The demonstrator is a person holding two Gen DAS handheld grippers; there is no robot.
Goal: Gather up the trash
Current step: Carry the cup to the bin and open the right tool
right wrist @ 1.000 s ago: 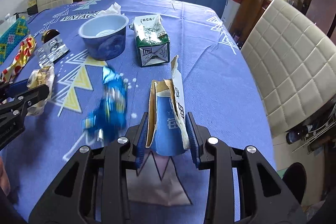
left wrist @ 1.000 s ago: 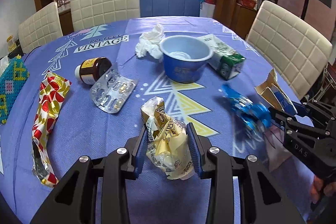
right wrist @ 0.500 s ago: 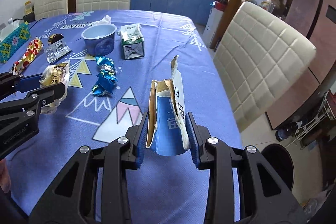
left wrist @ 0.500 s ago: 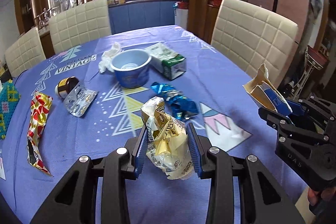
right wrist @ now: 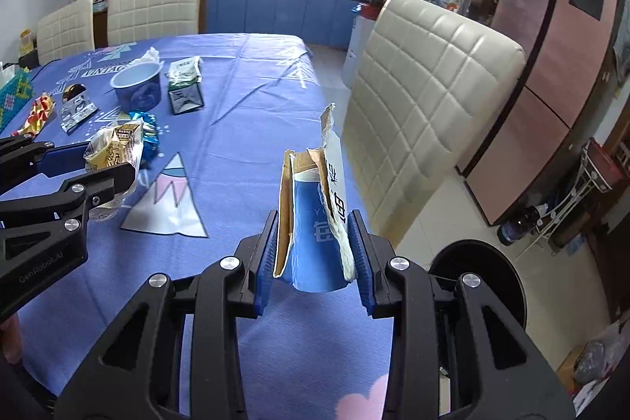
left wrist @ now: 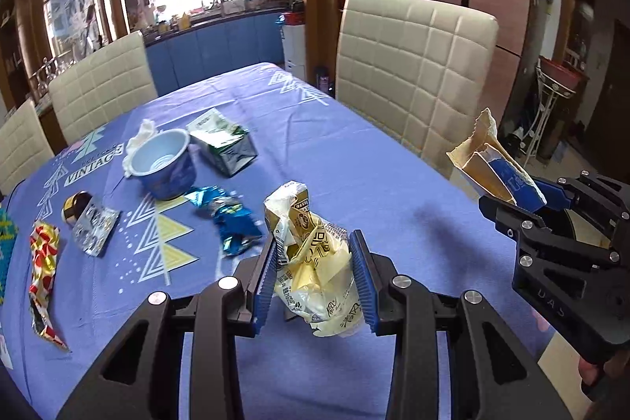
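A bowl [left wrist: 163, 166] is sitting on the table [left wrist: 354, 160], with a carton [left wrist: 224, 144] lying just right of it, a tissue [left wrist: 138, 140] lying behind it, and a foil wrapper [left wrist: 226, 219] lying in front of it.

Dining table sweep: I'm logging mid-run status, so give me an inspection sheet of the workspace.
Surface: blue tablecloth, patterned.
Job's things: yellow wrapper in the left tongs; torn blue carton in the right tongs.
Clutter: blue bowl, green carton, blue foil wrapper, blister pack, red-gold wrapper, tissue.
Grippers: both shut on trash.
Cables: nothing seen.
Surroundings: cream chairs; round black bin on floor.
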